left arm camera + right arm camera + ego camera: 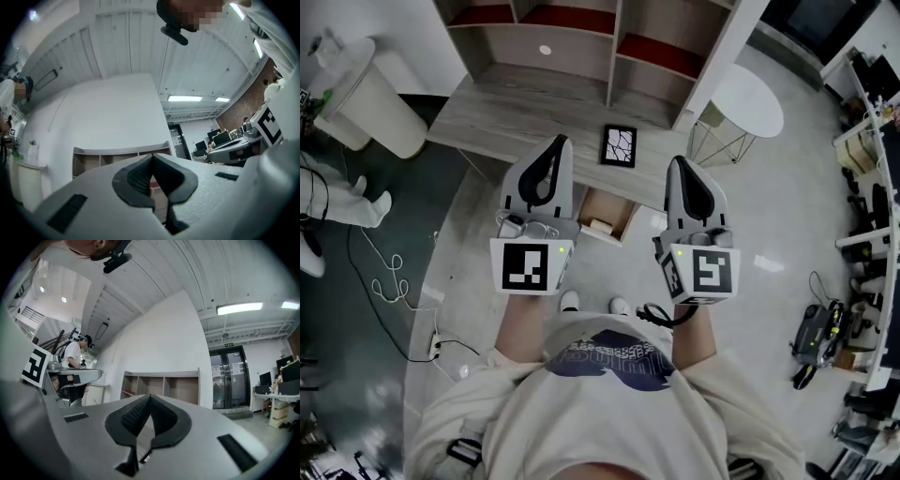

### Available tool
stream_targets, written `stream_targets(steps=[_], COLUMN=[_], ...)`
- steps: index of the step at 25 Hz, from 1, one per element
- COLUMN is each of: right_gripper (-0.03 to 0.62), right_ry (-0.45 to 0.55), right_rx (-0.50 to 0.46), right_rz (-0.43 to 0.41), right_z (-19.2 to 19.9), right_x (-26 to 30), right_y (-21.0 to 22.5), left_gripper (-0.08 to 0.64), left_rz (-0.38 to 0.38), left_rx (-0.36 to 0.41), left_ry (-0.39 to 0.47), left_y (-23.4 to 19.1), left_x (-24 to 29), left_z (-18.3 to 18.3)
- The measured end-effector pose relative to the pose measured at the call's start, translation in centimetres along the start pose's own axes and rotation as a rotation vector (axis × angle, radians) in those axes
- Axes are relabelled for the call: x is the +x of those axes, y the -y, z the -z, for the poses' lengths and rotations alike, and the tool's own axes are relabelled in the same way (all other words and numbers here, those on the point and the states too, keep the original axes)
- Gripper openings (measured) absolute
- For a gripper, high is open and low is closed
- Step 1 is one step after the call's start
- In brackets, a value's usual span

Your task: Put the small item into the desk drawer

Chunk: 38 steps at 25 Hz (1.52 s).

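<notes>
In the head view the wooden desk (pixel 506 112) stands ahead of me, and its drawer (pixel 621 208) is pulled open under the front edge. A small pale item (pixel 600 225) lies inside the drawer. On the desk top near that edge sits a square black-and-white patterned piece (pixel 619 145). My left gripper (pixel 560 140) is held up over the desk's front edge, left of the drawer, shut with nothing in it. My right gripper (pixel 678 160) hovers just right of the drawer, also shut and empty. Each gripper view shows its own gripper (pixel 152 157) (pixel 150 397) with the pads pressed together, aimed at the shelf unit.
A shelf unit (pixel 581 28) with open compartments stands on the back of the desk. Left of the desk is a white bin (pixel 370 94), right of it a round white side table (pixel 745 98). Cables (pixel 389 277) trail on the floor at left, near another person (pixel 337 202).
</notes>
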State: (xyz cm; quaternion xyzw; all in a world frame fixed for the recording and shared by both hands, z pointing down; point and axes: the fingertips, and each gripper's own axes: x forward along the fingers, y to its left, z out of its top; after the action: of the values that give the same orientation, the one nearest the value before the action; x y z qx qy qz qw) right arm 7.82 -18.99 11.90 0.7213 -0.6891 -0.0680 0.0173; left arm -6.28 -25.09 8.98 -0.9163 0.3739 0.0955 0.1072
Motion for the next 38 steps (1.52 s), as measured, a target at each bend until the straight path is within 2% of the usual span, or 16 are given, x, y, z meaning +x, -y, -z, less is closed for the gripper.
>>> stream_targets(steps=[5, 15, 22, 38], right_gripper=[-0.002, -0.003, -0.003, -0.003], right_ry=[0.010, 0.008, 0.016, 0.010], right_rx=[0.002, 0.013, -0.029, -0.032], right_rz=[0.017, 0.037, 0.084, 0.119], right_z=[-0.3, -0.2, 0.0, 0.4], right_x=[0.0, 0.0, -0.4, -0.6], right_y=[0.8, 1.0, 1.5, 1.4], left_gripper=[0.008, 0.008, 0.008, 0.008], left_rz=[0.002, 0.004, 0.010, 0.009], left_rx=[0.027, 0.005, -0.003, -0.022], left_ry=[0.019, 0.011, 0.005, -0.025], left_y=[0.2, 0.0, 0.1, -0.4], left_x=[0.5, 0.6, 0.5, -0.1], left_z=[-0.4, 0.0, 0.5, 1.7])
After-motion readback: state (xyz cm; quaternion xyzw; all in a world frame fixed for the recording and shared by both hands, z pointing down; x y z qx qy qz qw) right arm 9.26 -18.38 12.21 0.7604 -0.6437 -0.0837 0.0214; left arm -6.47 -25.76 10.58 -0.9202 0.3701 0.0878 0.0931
